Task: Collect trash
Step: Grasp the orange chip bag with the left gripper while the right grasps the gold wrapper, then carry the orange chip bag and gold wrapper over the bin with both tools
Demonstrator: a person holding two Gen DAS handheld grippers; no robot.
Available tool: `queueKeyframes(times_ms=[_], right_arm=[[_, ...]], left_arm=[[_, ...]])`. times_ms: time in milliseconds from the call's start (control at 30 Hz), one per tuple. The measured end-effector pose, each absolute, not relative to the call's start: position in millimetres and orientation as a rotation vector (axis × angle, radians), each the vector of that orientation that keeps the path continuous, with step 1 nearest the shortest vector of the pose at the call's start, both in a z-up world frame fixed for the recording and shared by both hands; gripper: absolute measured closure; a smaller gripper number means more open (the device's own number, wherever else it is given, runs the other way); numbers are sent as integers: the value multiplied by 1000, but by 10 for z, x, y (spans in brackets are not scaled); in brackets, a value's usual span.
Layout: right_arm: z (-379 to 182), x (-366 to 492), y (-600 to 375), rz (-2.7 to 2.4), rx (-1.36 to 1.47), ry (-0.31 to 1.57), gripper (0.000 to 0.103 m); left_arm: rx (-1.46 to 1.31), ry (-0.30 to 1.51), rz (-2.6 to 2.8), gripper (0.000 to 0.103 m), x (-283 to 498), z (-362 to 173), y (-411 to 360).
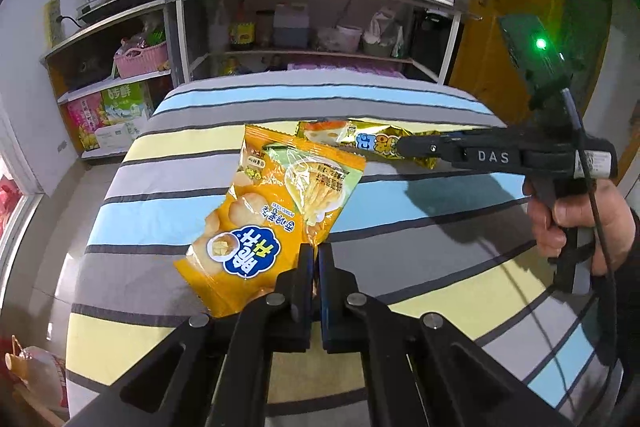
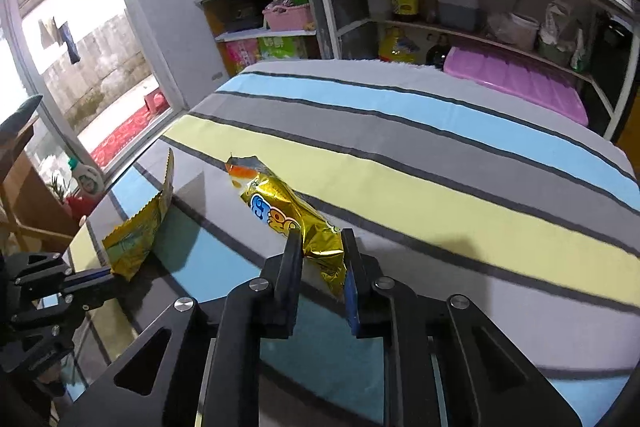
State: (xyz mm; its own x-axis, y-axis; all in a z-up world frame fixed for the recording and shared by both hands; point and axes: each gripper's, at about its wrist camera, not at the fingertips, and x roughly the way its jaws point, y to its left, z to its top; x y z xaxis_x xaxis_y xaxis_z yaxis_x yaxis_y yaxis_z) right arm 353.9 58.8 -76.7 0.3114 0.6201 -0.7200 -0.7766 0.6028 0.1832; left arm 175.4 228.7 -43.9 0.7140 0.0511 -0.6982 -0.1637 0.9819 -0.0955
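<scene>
While each gripper already clamps one bag, the left gripper (image 1: 316, 255) pinches the orange chip bag (image 1: 256, 223) by its corner and the right gripper (image 2: 320, 247) squeezes the gold wrapper (image 2: 296, 219) — lying just beyond the orange bag, lengthwise along the table (image 1: 400, 247) stripes.

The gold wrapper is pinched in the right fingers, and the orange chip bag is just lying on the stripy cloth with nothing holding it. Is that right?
Not quite. The orange chip bag is not lying free: the left gripper has its fingers shut on the bag's edge, as the left wrist view shows. The gold wrapper is indeed pinched by the right gripper, over the stripy cloth.
</scene>
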Motion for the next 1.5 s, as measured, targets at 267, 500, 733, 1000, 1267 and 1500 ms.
queueKeyframes(times_ms=[267, 500, 733, 1000, 1267, 1500], right_arm=[[-455, 3174, 90, 871, -116, 775, 85], [-254, 2751, -428, 804, -53, 718, 85], [-126, 2372, -891, 714, -36, 663, 85], [-25, 2026, -1334, 611, -17, 616, 85], [-19, 1851, -1679, 552, 12, 604, 85], [-11, 1765, -1921, 520, 34, 593, 85]], left_arm=[[-191, 694, 97, 101, 1531, -185, 2109], [-211, 650, 63, 101, 1379, 5, 1775], [-225, 619, 53, 101, 1259, 112, 1370], [-219, 602, 8, 101, 1180, 194, 910], [-186, 605, -67, 101, 1179, 257, 480], [-155, 604, -121, 101, 1205, 296, 159]])
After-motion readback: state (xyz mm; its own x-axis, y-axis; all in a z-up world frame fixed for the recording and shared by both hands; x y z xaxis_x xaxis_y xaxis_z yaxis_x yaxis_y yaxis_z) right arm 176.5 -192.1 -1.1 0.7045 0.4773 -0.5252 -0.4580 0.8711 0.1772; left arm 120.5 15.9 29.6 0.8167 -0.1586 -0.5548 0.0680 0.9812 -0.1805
